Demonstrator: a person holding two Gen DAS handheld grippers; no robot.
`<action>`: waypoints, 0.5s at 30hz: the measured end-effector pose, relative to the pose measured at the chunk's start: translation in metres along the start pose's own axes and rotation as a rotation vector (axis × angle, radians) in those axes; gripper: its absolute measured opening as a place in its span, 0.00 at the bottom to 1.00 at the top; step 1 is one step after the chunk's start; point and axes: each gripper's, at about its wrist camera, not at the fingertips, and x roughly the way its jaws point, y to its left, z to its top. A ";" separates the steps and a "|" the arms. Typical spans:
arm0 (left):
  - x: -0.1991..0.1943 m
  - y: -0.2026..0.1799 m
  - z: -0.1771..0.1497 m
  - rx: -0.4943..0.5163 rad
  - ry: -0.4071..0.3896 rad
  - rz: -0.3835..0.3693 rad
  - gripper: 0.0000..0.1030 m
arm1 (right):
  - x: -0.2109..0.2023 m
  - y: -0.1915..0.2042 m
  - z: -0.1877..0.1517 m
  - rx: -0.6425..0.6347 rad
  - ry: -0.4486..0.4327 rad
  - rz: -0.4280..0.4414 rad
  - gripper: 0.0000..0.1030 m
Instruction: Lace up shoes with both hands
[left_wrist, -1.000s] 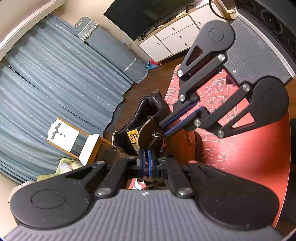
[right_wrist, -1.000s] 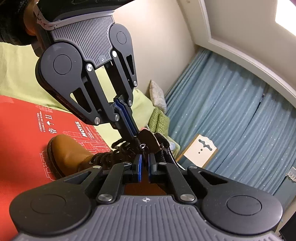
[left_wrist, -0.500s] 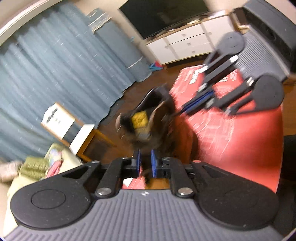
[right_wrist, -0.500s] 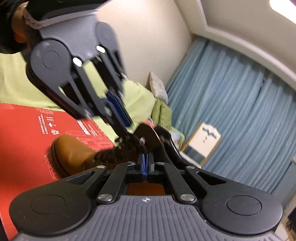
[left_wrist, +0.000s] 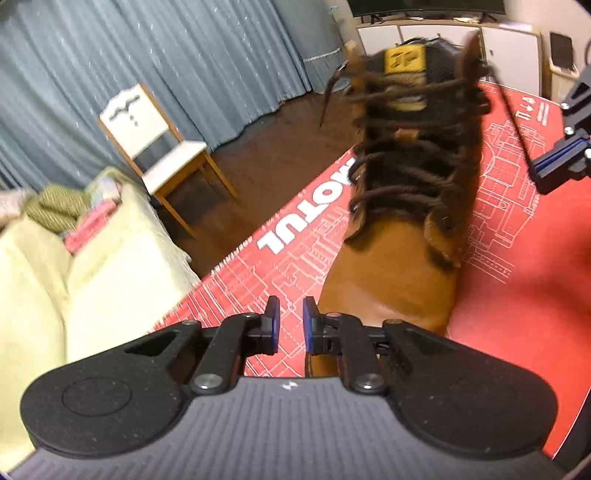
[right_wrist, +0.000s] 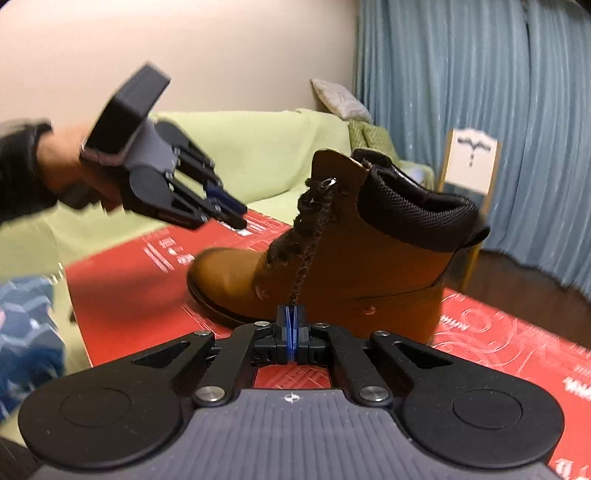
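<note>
My right gripper (right_wrist: 291, 318) pinches the lace (right_wrist: 300, 273) beside the boot (right_wrist: 354, 251), while my left gripper (left_wrist: 291, 320) hovers slightly parted, empty, before its toe.

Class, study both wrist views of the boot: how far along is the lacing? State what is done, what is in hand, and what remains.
Done: the brown lace already crisscrosses most of the boot.

In hand: the right hand-held gripper is shut on one lace end, pulled taut. The left hand-held gripper is open and empty near the toe.

Left: the other lace end dangles loose by the collar; no knot or bow shows.
</note>
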 end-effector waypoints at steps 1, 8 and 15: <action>0.003 0.005 -0.002 -0.015 0.008 -0.012 0.12 | 0.000 -0.001 0.001 0.005 -0.003 -0.002 0.00; 0.029 0.027 -0.015 -0.054 0.050 -0.172 0.03 | 0.003 0.002 -0.007 -0.037 0.056 -0.059 0.04; 0.017 0.011 -0.015 -0.049 0.053 -0.232 0.00 | 0.021 0.006 -0.019 -0.025 0.135 -0.061 0.04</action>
